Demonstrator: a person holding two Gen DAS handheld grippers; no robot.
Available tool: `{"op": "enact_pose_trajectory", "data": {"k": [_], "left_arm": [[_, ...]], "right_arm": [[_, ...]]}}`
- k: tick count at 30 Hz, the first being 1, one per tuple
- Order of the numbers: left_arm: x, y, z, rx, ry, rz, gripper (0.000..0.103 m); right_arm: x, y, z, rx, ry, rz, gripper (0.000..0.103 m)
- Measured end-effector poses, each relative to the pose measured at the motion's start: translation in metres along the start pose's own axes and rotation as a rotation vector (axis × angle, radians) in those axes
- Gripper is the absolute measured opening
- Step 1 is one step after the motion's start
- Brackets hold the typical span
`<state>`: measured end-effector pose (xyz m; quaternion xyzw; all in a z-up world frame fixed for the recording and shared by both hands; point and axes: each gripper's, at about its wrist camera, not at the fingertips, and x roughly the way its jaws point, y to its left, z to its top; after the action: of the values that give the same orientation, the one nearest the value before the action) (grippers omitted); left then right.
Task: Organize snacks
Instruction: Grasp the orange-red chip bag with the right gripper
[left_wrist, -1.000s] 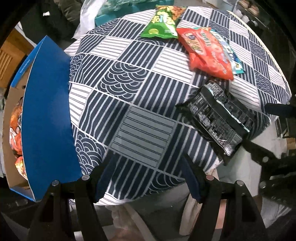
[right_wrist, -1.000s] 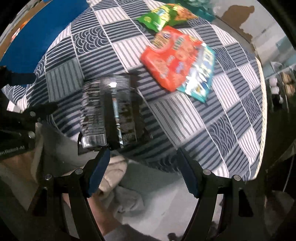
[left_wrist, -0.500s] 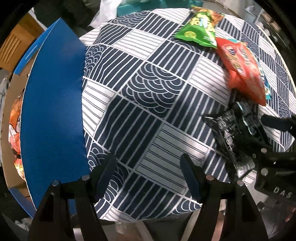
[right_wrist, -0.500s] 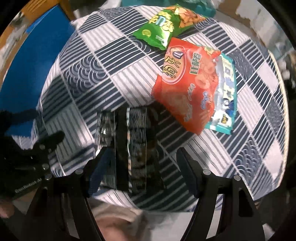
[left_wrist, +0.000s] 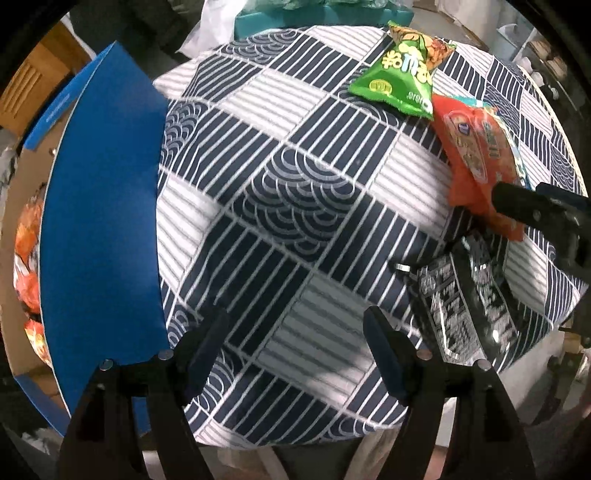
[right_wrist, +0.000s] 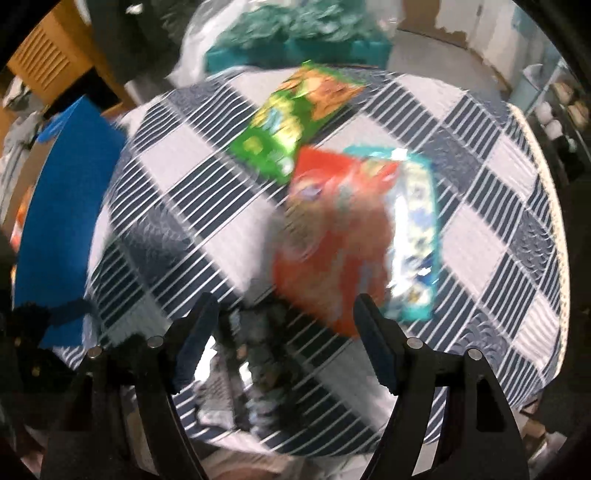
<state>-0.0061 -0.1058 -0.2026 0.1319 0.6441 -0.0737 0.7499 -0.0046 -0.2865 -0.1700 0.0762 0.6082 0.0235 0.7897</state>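
Observation:
Several snack packets lie on a round table with a navy-and-white cloth (left_wrist: 295, 184). A black packet (left_wrist: 465, 295) sits at the near right edge, with a red packet (left_wrist: 476, 147) beyond it, over a teal one (left_wrist: 519, 166). A green packet (left_wrist: 399, 77) lies at the far side. My left gripper (left_wrist: 295, 317) hangs over bare cloth, its jaws opening with nothing between them. My right gripper (right_wrist: 285, 306) is open just above the black packet (right_wrist: 258, 354), not touching it. The red packet (right_wrist: 332, 251) and green packet (right_wrist: 288, 125) lie ahead, blurred.
A cardboard box (left_wrist: 22, 177) with a tall blue flap (left_wrist: 103, 221) stands left of the table and holds orange snack bags (left_wrist: 26, 240). A teal bin (left_wrist: 321, 14) and a white plastic bag sit beyond the far edge. Shelves stand at the far right.
Both grippers moved in from the near table edge over the cloth. The right one rolled and now hovers over the black packet. The packets have not moved.

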Motion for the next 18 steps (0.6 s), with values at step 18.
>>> {"op": "enact_pose_trajectory", "data": {"k": [18], "left_arm": [[0.025,0.031,0.085,-0.091,0.007,-0.006,0.077]], "right_arm": [[0.053,-0.015,0.049,0.083,0.039,-0.073,0.076]]}}
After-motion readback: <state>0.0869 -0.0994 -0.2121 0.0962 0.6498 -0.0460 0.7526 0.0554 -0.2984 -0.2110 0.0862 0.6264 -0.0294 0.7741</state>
